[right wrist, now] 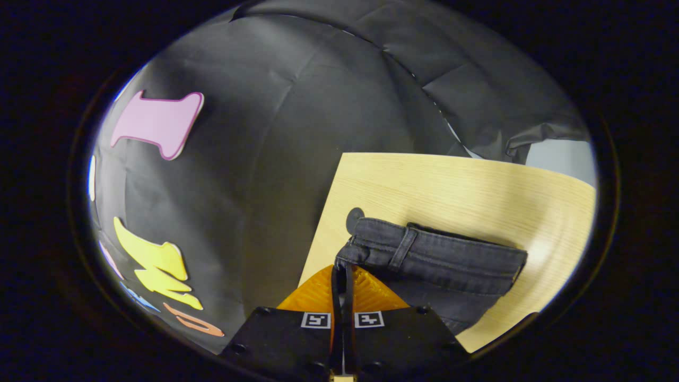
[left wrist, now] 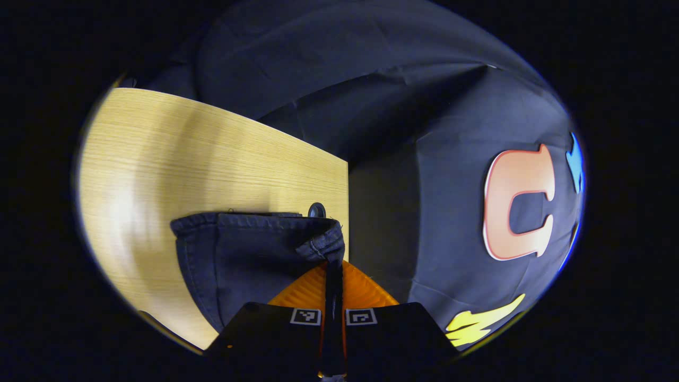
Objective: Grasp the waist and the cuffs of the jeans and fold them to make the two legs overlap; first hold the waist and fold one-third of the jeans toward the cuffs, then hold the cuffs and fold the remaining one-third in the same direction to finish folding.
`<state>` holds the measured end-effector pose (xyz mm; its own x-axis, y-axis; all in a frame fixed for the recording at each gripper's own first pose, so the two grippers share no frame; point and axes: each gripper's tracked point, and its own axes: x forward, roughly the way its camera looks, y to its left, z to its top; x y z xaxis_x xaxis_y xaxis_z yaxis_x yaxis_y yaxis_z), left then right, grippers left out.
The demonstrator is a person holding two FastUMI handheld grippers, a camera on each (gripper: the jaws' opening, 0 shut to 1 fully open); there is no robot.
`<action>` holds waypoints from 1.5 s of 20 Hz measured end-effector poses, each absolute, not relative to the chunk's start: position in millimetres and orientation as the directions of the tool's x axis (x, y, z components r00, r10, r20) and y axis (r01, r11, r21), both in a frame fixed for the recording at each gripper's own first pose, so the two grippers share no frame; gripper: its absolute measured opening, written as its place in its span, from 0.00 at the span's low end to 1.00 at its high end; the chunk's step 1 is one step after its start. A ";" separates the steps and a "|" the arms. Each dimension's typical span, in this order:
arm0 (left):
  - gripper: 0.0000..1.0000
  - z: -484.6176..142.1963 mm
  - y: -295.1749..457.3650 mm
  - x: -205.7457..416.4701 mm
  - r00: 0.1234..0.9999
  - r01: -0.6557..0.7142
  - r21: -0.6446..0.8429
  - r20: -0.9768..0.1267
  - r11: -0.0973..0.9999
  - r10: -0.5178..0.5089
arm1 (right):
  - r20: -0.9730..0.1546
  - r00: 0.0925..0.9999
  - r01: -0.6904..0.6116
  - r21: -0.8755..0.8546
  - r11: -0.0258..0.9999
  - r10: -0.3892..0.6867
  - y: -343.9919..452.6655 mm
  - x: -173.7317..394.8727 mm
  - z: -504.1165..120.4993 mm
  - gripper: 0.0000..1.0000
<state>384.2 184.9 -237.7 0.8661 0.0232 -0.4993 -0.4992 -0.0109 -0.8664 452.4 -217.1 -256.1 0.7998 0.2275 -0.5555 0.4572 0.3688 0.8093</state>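
Pinching a hem corner of the jeans (left wrist: 249, 254), the left gripper (left wrist: 333, 268) has its jaws closed tight on the dark denim, the cuff end hanging beyond it over the wooden table (left wrist: 212, 154). Near the right gripper (right wrist: 342, 270), the jaws are likewise clamped together on the waistband (right wrist: 435, 252) corner, beside a belt loop (right wrist: 403, 241). Farther off, the cloth drapes across the table's near corner, with a small dark round spot (right wrist: 354, 218) on the wood just behind the denim.
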 end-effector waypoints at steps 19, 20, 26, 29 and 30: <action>0.77 -266.9 170.1 404.0 0.884 -0.468 -0.881 -0.466 0.066 0.044 | -0.470 0.856 0.329 0.816 0.475 0.214 -204.0 475.8 -268.6 0.58; 0.80 -259.8 168.6 399.9 0.893 -0.449 -0.888 -0.446 0.098 0.053 | -0.454 0.866 0.309 0.817 0.487 0.212 -206.3 470.7 -260.7 0.71; 0.99 -186.9 124.9 355.5 0.962 -0.254 -0.830 -0.268 0.496 0.044 | -0.383 0.911 0.204 0.740 0.641 0.151 -229.9 416.7 -205.1 0.88; 0.99 -135.7 89.1 330.0 0.988 -0.121 -0.698 -0.156 0.706 0.015 | -0.366 0.924 0.175 0.663 0.728 0.111 -238.6 380.3 -186.9 0.88; 0.98 -120.7 76.8 321.7 0.992 -0.087 -0.681 -0.129 0.727 -0.002 | -0.367 0.925 0.179 0.640 0.748 0.092 -243.3 371.6 -186.8 0.88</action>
